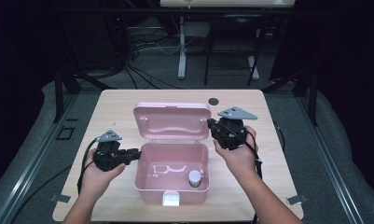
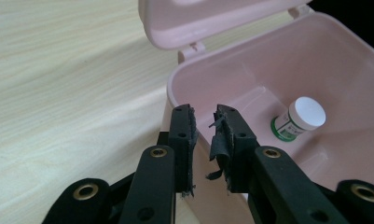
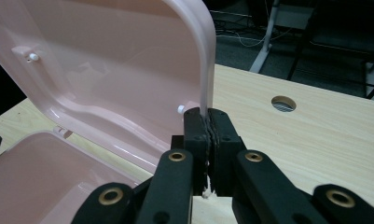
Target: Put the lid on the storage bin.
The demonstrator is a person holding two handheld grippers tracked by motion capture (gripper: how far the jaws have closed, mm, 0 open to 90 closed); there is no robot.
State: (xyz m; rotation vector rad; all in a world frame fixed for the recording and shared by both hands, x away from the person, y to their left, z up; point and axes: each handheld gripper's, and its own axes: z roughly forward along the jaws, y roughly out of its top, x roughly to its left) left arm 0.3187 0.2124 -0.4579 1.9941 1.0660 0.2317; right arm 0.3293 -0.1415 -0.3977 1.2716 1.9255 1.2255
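high view: a pink box [image 1: 171,179] sits open in the middle of the counter [image 1: 114,105], its lid [image 1: 171,121] standing up at the back. a small white-capped jar [image 1: 194,178] rests inside near the front right corner. the left gripper [image 1: 134,154] is at the box's left wall, the right gripper [image 1: 211,125] at the lid's right edge.

left gripper view: the fingers [image 2: 183,135] stand a little apart, straddling the near rim of the box [image 2: 184,84]. whether the pads actually press on the wall is hard to tell; it looks more like a loose brace than a clamp. the jar [image 2: 299,119] lies tilted on the box floor, well apart from them.

right gripper view: the fingers [image 3: 197,128] are clenched on the thin side edge of the lid [image 3: 105,60], pinching it low down near the hinge end.

the step in hand looks like swinging the lid about its hinge. to do it well, the right hand should follow the hinge's arc rather than push straight, since the pinch is narrow and could slip off the rim. the left fingers should firm up on the wall so the light box doesn't slide or tip, and they must come off the rim before the lid closes down on it.
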